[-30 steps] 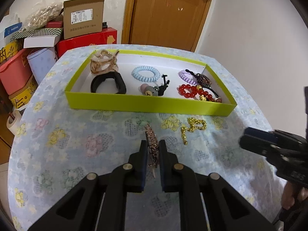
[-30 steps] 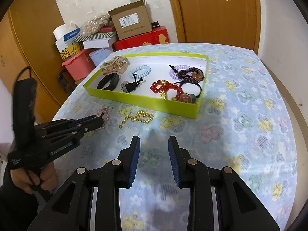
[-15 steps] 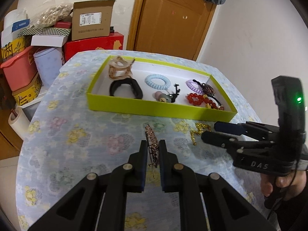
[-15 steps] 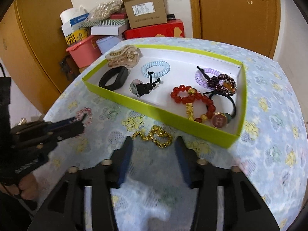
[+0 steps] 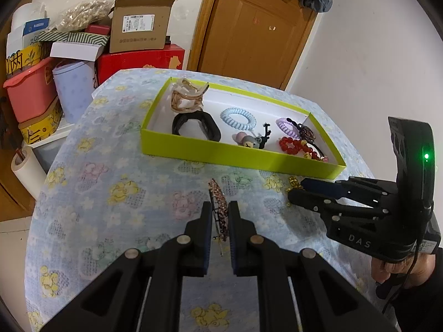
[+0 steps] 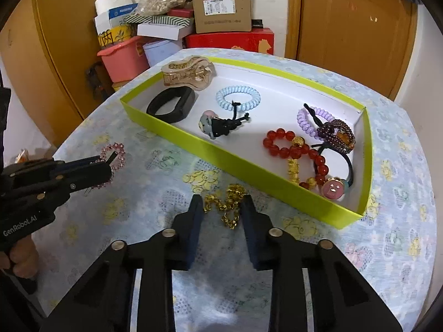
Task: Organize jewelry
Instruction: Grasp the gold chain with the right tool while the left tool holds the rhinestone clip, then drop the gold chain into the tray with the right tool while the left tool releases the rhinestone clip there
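My left gripper (image 5: 219,215) is shut on a pink rhinestone hair clip (image 5: 218,210) and holds it above the floral tablecloth; the clip also shows in the right wrist view (image 6: 113,156). My right gripper (image 6: 221,213) is open, its fingers either side of a gold chain (image 6: 228,204) lying on the cloth in front of the tray. The chain is mostly hidden behind the right gripper (image 5: 297,191) in the left wrist view. The lime-green tray (image 6: 193,138) holds a red bead bracelet (image 6: 293,149), hair ties and a claw clip (image 6: 188,73).
Boxes, a pink tub (image 5: 30,91) and a red box (image 5: 138,61) are stacked behind the table by a wooden door (image 5: 257,27). The table edge drops off at left and right. A white wall (image 5: 373,55) stands at right.
My right gripper has moved forward and down until its fingers straddle the gold chain. My left gripper has lifted with the hair clip still held.
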Demonstrator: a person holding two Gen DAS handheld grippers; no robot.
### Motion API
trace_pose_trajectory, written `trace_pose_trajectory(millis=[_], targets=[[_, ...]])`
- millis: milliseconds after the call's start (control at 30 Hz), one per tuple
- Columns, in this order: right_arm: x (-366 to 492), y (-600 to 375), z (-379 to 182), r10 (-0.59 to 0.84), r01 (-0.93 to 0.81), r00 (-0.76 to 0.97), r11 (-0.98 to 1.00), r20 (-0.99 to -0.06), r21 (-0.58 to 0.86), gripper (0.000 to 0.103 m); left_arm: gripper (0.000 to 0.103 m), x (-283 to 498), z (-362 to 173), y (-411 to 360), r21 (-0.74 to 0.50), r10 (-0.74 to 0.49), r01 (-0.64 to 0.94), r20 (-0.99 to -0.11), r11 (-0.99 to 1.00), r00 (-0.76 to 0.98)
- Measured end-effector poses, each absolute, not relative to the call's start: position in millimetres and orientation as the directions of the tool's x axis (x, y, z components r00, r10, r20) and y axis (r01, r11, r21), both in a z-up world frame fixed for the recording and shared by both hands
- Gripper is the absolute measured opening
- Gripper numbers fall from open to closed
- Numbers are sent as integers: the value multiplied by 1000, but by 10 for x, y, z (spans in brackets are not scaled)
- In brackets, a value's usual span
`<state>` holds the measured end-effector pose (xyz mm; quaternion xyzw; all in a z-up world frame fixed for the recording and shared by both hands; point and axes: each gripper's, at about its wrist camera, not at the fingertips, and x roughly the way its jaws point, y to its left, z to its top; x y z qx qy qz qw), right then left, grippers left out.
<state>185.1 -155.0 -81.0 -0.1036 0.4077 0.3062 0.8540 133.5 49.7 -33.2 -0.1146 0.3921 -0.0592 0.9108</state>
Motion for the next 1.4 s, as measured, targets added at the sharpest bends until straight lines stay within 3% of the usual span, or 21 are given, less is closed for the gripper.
trace_pose_trajectory(millis=[67,233,1400], targets=[[1835,-1526,-809,447,-614,472,785,-760,80,12,12,1333,-328,504,-257,-199,18,-700,966,686],[1756,-1493,-781,439,-617,483,784,-758,61,3,12,1312,-303,507,-257,-200,21,-697,966,689],[1592,-1918,353,568,-633,568,764,-596,124,3,12,1442,279,383,-210,-234,126,-641,969,731]])
